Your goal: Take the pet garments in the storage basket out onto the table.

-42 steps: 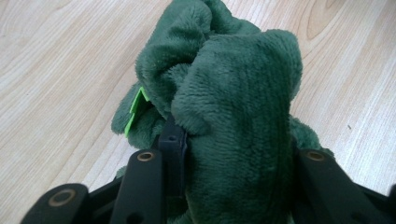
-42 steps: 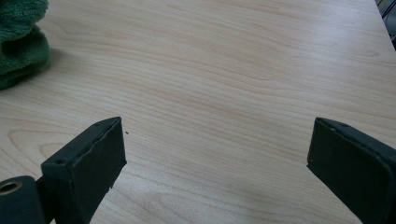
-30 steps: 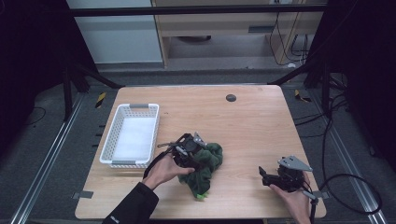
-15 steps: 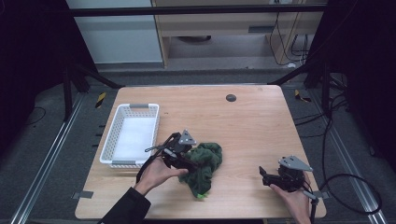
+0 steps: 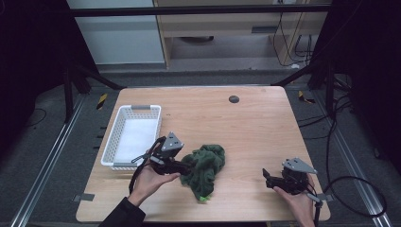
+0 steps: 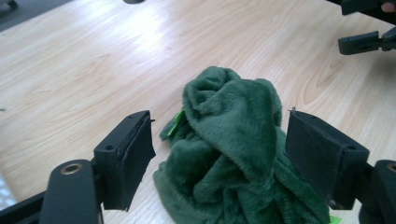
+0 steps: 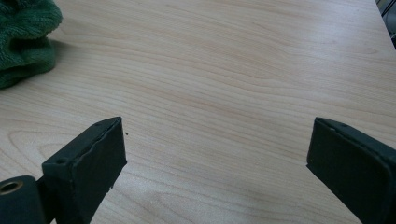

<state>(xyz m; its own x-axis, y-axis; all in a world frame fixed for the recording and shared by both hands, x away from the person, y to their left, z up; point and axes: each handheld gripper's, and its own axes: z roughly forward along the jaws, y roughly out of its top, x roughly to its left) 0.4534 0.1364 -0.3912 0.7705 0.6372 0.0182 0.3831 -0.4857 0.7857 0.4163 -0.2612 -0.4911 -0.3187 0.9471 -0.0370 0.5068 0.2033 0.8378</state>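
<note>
A crumpled dark green cloth (image 5: 206,164) lies in a heap on the wooden table (image 5: 246,127), front of centre. My left gripper (image 5: 185,166) is at the cloth's left edge and points right at it. In the left gripper view the cloth (image 6: 233,154) sits between the wide-apart pads (image 6: 130,149), which do not press on it. Those jaws have just been opening. My right gripper (image 5: 266,178) rests near the front right, open, aimed left over bare wood. In the right gripper view (image 7: 215,144) nothing is between its jaws, and the cloth (image 7: 23,37) lies at the top left.
A white slatted basket (image 5: 113,142) stands at the table's left side, just behind my left hand. A small black round disc (image 5: 233,99) sits near the far edge. Metal frame rails and cables run along the floor on both sides.
My left gripper has drawn back to the left, off the top of the cloth, and its jaws have spread. The cloth stays in a heap. The right hand has not moved.
</note>
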